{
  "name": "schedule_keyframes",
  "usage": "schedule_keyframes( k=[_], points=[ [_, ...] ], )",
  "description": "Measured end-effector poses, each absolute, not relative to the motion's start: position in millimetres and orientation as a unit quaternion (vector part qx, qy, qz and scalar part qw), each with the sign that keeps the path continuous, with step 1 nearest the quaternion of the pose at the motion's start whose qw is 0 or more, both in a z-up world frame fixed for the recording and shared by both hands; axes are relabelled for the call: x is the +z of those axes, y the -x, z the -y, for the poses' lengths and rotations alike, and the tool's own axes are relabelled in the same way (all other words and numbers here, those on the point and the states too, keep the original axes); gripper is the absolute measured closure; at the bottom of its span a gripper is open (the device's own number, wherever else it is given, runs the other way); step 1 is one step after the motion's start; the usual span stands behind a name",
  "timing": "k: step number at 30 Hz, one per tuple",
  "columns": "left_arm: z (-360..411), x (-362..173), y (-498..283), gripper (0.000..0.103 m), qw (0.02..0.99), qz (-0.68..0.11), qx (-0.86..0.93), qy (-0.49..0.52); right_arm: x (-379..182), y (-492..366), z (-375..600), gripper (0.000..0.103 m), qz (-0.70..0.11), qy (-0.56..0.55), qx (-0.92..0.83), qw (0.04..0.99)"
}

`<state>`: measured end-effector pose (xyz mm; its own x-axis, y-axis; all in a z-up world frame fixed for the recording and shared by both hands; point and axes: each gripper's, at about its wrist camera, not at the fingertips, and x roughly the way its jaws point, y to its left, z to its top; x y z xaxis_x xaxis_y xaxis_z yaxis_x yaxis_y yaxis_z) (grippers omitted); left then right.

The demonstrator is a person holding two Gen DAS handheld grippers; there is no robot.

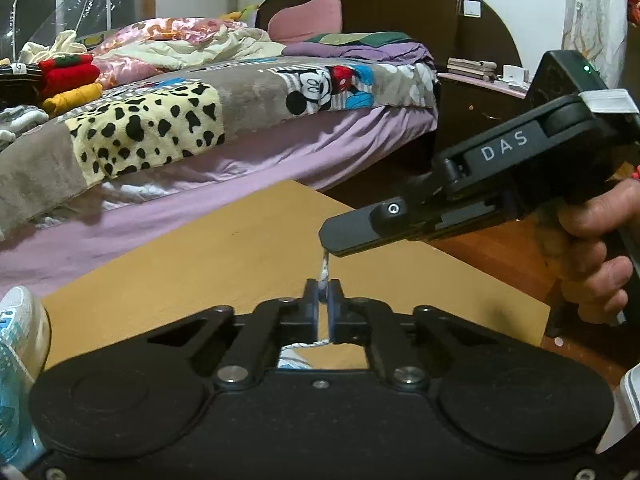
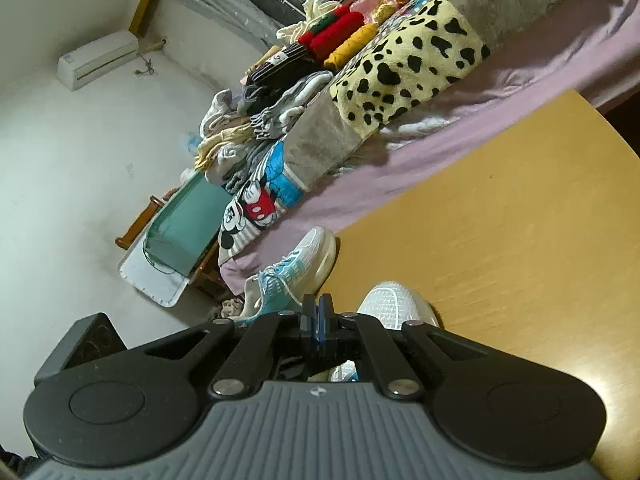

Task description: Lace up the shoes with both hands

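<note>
My left gripper (image 1: 323,300) is shut on a white shoelace (image 1: 324,270) above the wooden table (image 1: 200,264). The lace runs a short way up to the tip of my right gripper (image 1: 327,249), which a hand (image 1: 596,256) holds in from the right. Below the left fingers, the lace trails down to a white and blue shoe (image 1: 294,360). In the right wrist view, my right gripper (image 2: 318,312) has its blue pads pressed together; the lace is hidden there. A white shoe toe (image 2: 394,304) lies just beyond it, and a second white and blue shoe (image 2: 292,268) sits at the table's edge.
A bed (image 1: 240,152) with a purple sheet, patterned blankets and piles of folded clothes (image 2: 320,40) runs along the table's far side. A dark nightstand (image 1: 480,112) stands behind the right gripper. The second shoe (image 1: 20,340) shows at the left edge.
</note>
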<state>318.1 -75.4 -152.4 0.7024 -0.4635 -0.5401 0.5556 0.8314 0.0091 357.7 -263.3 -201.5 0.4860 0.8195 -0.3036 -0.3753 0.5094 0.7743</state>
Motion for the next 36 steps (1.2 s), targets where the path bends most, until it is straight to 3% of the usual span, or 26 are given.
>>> schedule_keyframes(
  k=[7,9,12,21,26,27,28,30,31,34,36],
  points=[
    [70,-151,-327,0.101,0.926,-0.281,-0.251,-0.033,-203,-355,270,0.094,-0.341,-0.348,0.363,0.795],
    [70,-152,-326,0.101,0.926,-0.282,-0.248,-0.032,-204,-355,270,0.075,-0.342,-0.349,0.355,0.797],
    [73,-152,-326,0.101,0.924,-0.285,-0.253,-0.032,-204,-353,268,0.067,-0.342,-0.344,0.351,0.801],
    [79,-152,-324,0.101,0.918,-0.288,-0.269,-0.032,-203,-350,256,0.069,-0.341,-0.318,0.356,0.810],
    [80,-151,-322,0.101,0.919,-0.286,-0.270,-0.034,-204,-350,257,0.083,-0.338,-0.314,0.352,0.814],
    [80,-151,-322,0.101,0.918,-0.287,-0.270,-0.034,-203,-350,256,0.095,-0.337,-0.311,0.354,0.815],
    [80,-151,-323,0.101,0.918,-0.288,-0.271,-0.034,-202,-349,255,0.099,-0.336,-0.308,0.355,0.816],
    [77,-151,-322,0.101,0.919,-0.289,-0.265,-0.037,-200,-348,253,0.099,-0.335,-0.297,0.356,0.820],
    [74,-150,-322,0.097,0.921,-0.289,-0.260,-0.039,-200,-348,253,0.099,-0.335,-0.295,0.355,0.822],
    [66,-149,-320,0.072,0.924,-0.289,-0.245,-0.047,-197,-348,261,0.099,-0.326,-0.303,0.336,0.830],
    [55,-149,-318,0.065,0.927,-0.292,-0.230,-0.052,-194,-348,273,0.099,-0.315,-0.311,0.317,0.839]
  ],
)
